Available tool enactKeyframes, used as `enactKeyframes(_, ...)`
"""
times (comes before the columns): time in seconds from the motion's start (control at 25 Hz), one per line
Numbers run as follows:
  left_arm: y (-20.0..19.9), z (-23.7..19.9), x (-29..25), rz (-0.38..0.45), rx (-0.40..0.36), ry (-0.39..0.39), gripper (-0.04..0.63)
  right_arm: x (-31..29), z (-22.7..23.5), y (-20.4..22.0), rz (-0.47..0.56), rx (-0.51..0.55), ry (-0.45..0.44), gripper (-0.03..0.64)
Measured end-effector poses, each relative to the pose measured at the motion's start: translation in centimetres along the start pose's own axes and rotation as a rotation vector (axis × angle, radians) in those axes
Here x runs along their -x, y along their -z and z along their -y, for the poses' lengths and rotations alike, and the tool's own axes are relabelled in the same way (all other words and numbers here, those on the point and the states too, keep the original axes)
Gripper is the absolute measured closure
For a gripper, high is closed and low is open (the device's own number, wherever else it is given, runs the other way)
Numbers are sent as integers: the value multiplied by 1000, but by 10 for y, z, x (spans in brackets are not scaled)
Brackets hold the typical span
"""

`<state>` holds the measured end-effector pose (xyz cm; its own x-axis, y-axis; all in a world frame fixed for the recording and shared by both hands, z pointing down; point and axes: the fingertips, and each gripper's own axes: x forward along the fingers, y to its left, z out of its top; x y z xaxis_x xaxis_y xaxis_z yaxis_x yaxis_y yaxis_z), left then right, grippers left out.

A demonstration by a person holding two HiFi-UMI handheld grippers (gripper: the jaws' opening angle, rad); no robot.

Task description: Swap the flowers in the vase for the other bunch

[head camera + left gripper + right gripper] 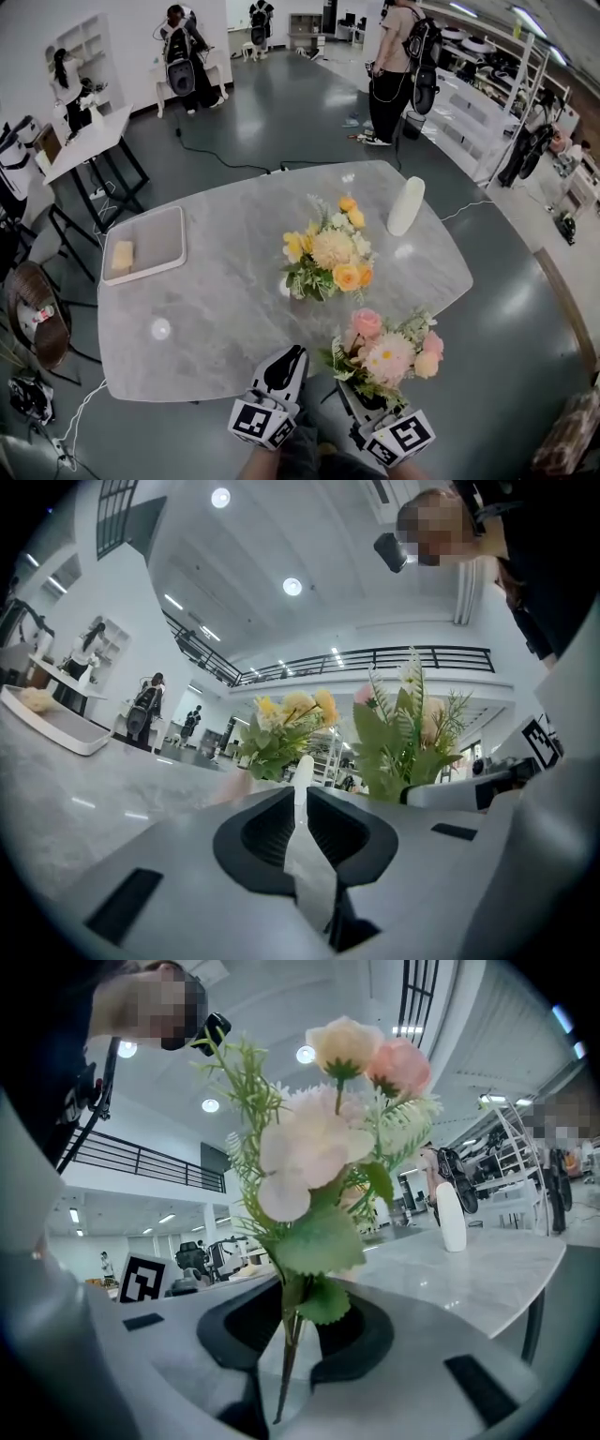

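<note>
Right gripper (298,1330) grips pink bunch (319,1157) upright — stems down.

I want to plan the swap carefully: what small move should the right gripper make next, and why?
Probably carry the pink bunch toward the white vase. The right gripper grips its stems, the vase looks empty, and the yellow bunch sits mid-table.

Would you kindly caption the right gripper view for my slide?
Right gripper clamps the pink bunch by its stems, blooms upright, marble table beyond.
</note>
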<state>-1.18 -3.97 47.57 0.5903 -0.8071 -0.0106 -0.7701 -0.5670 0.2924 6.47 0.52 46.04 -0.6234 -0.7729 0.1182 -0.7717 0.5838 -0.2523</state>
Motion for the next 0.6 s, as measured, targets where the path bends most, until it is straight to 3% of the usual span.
enactKeyframes(0.6, 18, -52, -46, -43, -37, 31, 552, -42, 22, 21, -20, -28, 63, 523)
